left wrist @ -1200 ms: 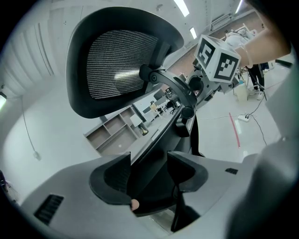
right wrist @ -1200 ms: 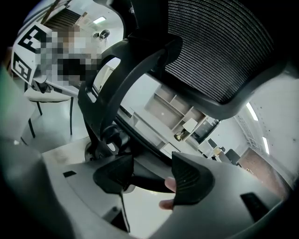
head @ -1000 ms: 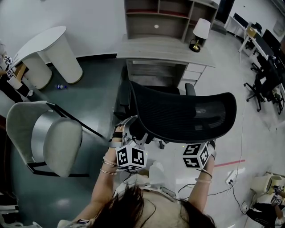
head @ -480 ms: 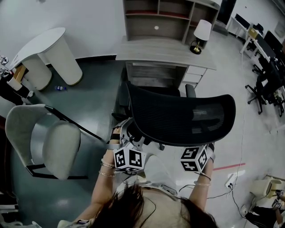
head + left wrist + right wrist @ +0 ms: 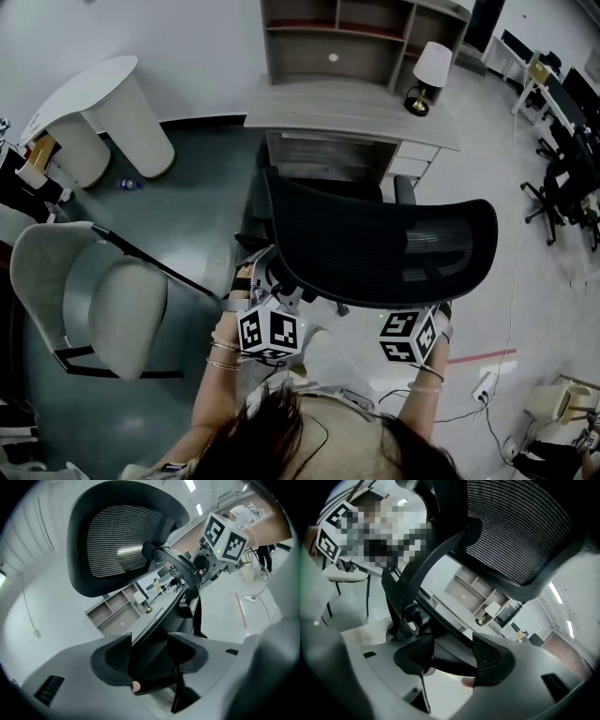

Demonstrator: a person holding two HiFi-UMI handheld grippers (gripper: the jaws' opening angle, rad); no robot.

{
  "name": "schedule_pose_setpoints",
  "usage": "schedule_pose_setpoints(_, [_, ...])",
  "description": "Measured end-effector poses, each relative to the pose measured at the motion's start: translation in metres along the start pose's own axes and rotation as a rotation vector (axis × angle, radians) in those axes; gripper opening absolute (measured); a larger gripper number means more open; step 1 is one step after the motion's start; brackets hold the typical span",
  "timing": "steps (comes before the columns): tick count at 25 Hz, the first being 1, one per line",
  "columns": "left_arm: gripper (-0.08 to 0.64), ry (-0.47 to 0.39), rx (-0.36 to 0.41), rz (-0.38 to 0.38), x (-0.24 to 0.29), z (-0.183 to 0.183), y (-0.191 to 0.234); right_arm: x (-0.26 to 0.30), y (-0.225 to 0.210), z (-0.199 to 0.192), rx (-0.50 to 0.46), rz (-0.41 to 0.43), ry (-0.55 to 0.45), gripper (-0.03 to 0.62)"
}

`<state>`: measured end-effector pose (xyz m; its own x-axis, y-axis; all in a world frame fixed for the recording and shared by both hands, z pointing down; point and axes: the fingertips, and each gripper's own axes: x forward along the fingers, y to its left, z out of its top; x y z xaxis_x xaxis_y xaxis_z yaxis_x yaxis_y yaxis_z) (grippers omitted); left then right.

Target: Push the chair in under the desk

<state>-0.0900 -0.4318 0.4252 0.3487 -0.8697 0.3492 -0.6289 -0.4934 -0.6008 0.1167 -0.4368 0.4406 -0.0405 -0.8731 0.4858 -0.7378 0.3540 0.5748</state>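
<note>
The chair (image 5: 375,244) stands just in front of the left gripper (image 5: 150,656) and the right gripper (image 5: 452,656), with a part of it between each one's jaws. The desk (image 5: 347,112) is past the chair, with a lamp (image 5: 427,70) on it. Another seat (image 5: 103,300) stands left of the left gripper.

A grey padded armchair (image 5: 98,305) stands just left of the left gripper (image 5: 268,311), with a white round table (image 5: 98,108) far ahead of it. Ahead of the right gripper (image 5: 417,323) stand a white-shaded lamp (image 5: 428,73) and open shelves (image 5: 356,37).
</note>
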Motion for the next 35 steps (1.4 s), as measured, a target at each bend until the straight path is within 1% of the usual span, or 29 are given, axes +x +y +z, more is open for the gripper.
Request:
schedule_pose_setpoints(9, [0.241,0.002,-0.003,0.007,0.015,0.003,0.005,0.015,-0.008,0.003,-0.007,0.01,-0.006,0.247])
schedule_pose_setpoints(19, [0.241,0.001,-0.007,0.019,0.028,0.008,0.007,0.028,-0.02,0.004,-0.02,0.031,0.011,0.247])
schedule_pose_setpoints(35, [0.241,0.018,-0.012,0.024,0.057,0.01,0.02,0.056,-0.034,0.012,-0.024,0.035,-0.017,0.247])
